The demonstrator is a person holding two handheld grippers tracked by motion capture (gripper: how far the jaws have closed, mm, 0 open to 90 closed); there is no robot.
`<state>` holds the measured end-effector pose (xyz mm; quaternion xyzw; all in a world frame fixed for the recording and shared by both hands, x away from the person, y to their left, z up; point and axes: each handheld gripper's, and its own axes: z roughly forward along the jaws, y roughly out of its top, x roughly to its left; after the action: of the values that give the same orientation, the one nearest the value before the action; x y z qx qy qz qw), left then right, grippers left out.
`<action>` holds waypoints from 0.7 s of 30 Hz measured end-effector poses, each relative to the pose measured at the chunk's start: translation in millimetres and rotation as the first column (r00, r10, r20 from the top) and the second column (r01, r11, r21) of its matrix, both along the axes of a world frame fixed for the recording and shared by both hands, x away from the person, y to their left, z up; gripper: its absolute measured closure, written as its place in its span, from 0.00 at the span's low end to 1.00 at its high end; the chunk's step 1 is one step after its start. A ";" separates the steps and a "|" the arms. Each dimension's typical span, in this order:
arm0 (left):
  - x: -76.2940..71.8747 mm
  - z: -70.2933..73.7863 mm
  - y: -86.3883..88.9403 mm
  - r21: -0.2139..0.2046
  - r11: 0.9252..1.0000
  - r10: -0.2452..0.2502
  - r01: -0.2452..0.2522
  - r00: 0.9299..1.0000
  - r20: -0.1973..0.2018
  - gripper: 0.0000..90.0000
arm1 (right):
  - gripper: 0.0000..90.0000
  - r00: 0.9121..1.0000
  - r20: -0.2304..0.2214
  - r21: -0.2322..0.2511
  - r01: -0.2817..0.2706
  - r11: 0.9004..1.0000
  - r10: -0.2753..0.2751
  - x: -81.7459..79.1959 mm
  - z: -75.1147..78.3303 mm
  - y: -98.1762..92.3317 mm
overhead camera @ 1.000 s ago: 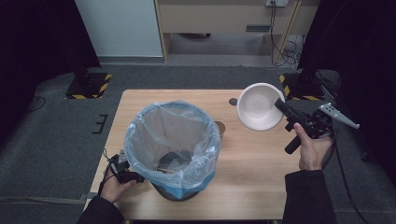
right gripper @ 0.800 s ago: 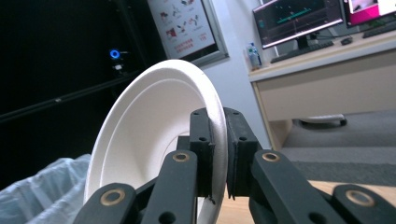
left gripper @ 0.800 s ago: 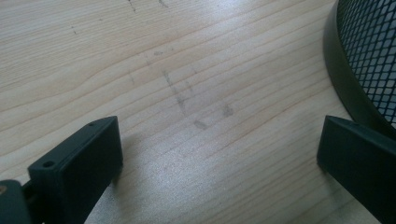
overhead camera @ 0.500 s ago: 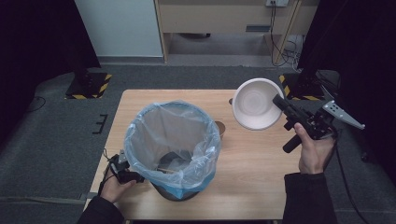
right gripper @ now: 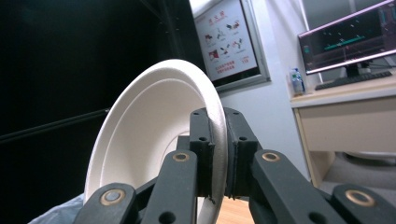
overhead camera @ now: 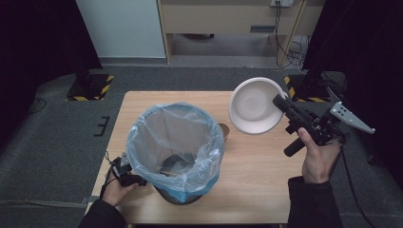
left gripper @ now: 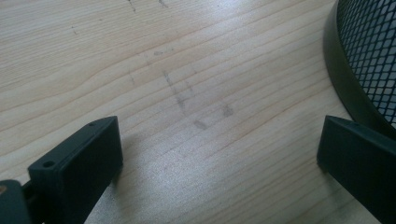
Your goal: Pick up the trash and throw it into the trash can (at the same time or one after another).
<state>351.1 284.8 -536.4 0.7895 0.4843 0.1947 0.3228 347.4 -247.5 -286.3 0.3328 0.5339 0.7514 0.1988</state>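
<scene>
A white paper bowl (overhead camera: 254,105) hangs in the air over the table's right half, tilted with its hollow facing up and left. My right gripper (overhead camera: 279,100) is shut on its rim; in the right gripper view both black pads clamp the bowl (right gripper: 154,140) edge at the right gripper (right gripper: 218,154). A black mesh bin with a pale blue bag (overhead camera: 175,142) stands at the front left of the wooden table (overhead camera: 256,175). My left gripper (overhead camera: 124,176) rests low beside the bin's base, jaws wide apart over bare wood at the left gripper (left gripper: 219,154), nothing between them.
A small brown cup-like object (overhead camera: 224,131) sits just behind the bin's right side. The bin's black base (left gripper: 355,88) lies close to my left gripper's right jaw. Dark scraps lie inside the bag. Grey floor surrounds the table, with a desk and monitor beyond.
My right gripper has lifted the bowl and carried it left, toward the bin. The left hand has stayed put.
</scene>
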 end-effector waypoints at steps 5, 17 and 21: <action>0.0 0.0 0.0 0.000 1.000 0.000 0.000 1.000 0.000 0.00 | 0.93 0.999 0.034 -0.006 -0.020 1.000 0.020 -7.0 6.8 7.6; 0.0 0.0 0.0 0.000 1.000 0.000 0.000 1.000 0.000 0.00 | 0.93 0.995 0.049 -0.019 -0.081 0.997 0.081 -13.4 10.2 28.9; 0.0 0.0 0.0 0.000 1.000 0.000 0.000 1.000 0.000 0.00 | 0.93 0.994 0.049 -0.023 -0.099 0.995 0.100 -15.2 11.0 36.1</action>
<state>351.1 284.8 -536.4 0.7896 0.4842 0.1948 0.3227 332.2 -211.5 -275.3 0.2846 0.5524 0.7630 0.1778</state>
